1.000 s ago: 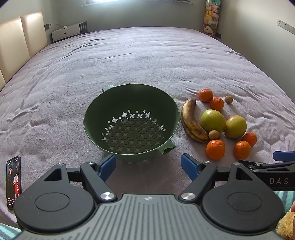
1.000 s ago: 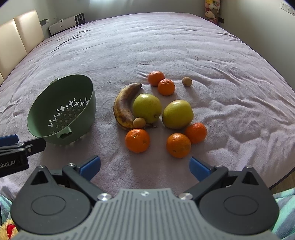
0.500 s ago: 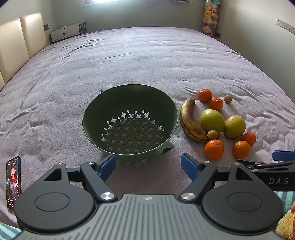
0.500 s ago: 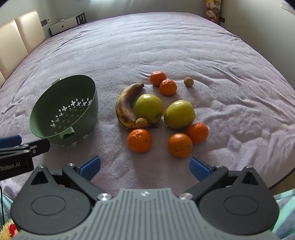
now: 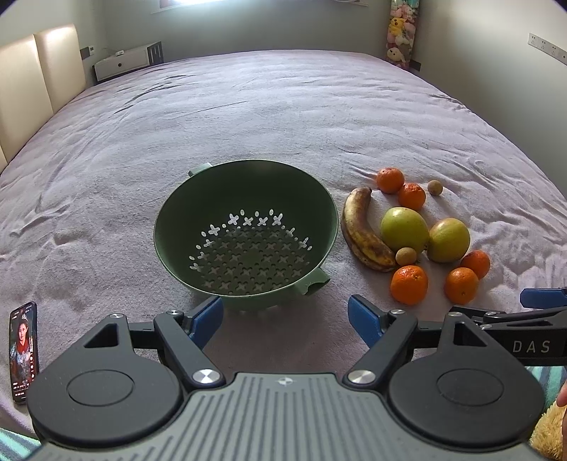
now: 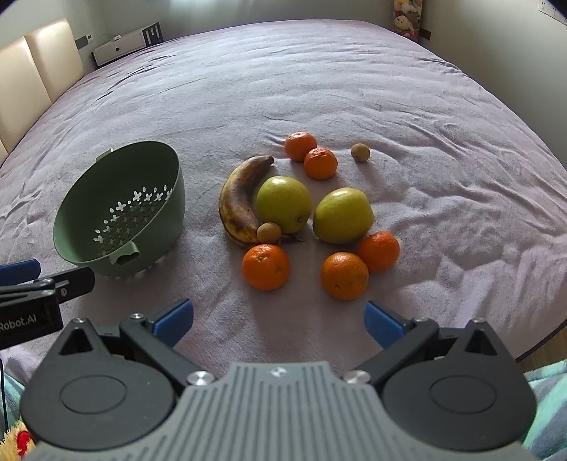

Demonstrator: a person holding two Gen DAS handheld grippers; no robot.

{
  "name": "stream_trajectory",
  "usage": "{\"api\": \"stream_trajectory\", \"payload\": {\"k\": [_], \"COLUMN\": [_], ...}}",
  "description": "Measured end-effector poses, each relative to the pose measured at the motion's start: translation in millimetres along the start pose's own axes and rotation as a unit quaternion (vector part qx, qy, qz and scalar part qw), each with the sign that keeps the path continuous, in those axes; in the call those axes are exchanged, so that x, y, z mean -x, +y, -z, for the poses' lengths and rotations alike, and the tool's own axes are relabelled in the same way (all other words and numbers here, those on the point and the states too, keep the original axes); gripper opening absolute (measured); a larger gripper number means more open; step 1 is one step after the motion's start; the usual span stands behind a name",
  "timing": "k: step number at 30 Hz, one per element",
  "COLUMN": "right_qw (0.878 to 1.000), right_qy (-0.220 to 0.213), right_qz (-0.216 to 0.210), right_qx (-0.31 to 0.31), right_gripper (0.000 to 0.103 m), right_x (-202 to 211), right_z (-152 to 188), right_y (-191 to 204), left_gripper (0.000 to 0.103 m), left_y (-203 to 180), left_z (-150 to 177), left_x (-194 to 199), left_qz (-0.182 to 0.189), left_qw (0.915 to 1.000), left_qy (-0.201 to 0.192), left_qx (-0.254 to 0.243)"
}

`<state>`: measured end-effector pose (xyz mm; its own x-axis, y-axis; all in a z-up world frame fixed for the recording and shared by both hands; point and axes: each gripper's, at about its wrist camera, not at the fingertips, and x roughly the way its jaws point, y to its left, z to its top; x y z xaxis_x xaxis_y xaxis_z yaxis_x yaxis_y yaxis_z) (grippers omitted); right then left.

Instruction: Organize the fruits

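A green colander [image 5: 244, 230] [image 6: 120, 209] sits empty on the mauve bedspread [image 5: 248, 117]. To its right lies a cluster of fruit: a spotted banana [image 6: 237, 202] [image 5: 365, 230], two green apples [image 6: 283, 204] [image 6: 342, 216], several oranges such as the nearest one [image 6: 265, 266] [image 5: 409, 283], and two small brown fruits [image 6: 269, 232] [image 6: 360, 152]. My left gripper [image 5: 285, 319] hovers open just before the colander. My right gripper [image 6: 278, 319] stands open just short of the front oranges, holding nothing.
A phone [image 5: 23, 351] with a lit screen lies at the near left of the bed. Padded headboard panels [image 5: 35, 78] line the left side, a white low cabinet [image 5: 124, 64] stands at the back, and plush toys [image 5: 400, 32] fill the far right corner.
Both grippers have shifted only slightly; the right wrist view has crept a little closer to the fruit. Fruit and colander have not moved.
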<state>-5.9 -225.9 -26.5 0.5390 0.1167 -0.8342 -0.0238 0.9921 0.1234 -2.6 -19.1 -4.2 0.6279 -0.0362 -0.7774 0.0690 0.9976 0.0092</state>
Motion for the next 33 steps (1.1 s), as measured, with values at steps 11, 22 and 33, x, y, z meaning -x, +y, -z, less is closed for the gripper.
{"api": "stream_trajectory", "payload": {"k": [11, 22, 33], "right_qw": [1.000, 1.000, 1.000], "right_qy": [0.000, 0.001, -0.017], "right_qz": [0.001, 0.001, -0.009], "right_qx": [-0.002, -0.004, 0.000], "right_gripper": [0.099, 0.099, 0.099], "right_x": [-1, -1, -14], "right_z": [1, 1, 5], "right_y": [-2, -5, -16], "left_gripper": [0.094, 0.094, 0.083], "left_y": [-1, -3, -3], "left_z": [0, 0, 5], "left_x": [-1, -1, -9], "left_qz": [0.001, 0.001, 0.066], "left_qw": [1.0000, 1.0000, 0.9978], "left_qy": [0.001, 0.002, 0.007], "left_qx": [-0.002, -0.002, 0.010]}}
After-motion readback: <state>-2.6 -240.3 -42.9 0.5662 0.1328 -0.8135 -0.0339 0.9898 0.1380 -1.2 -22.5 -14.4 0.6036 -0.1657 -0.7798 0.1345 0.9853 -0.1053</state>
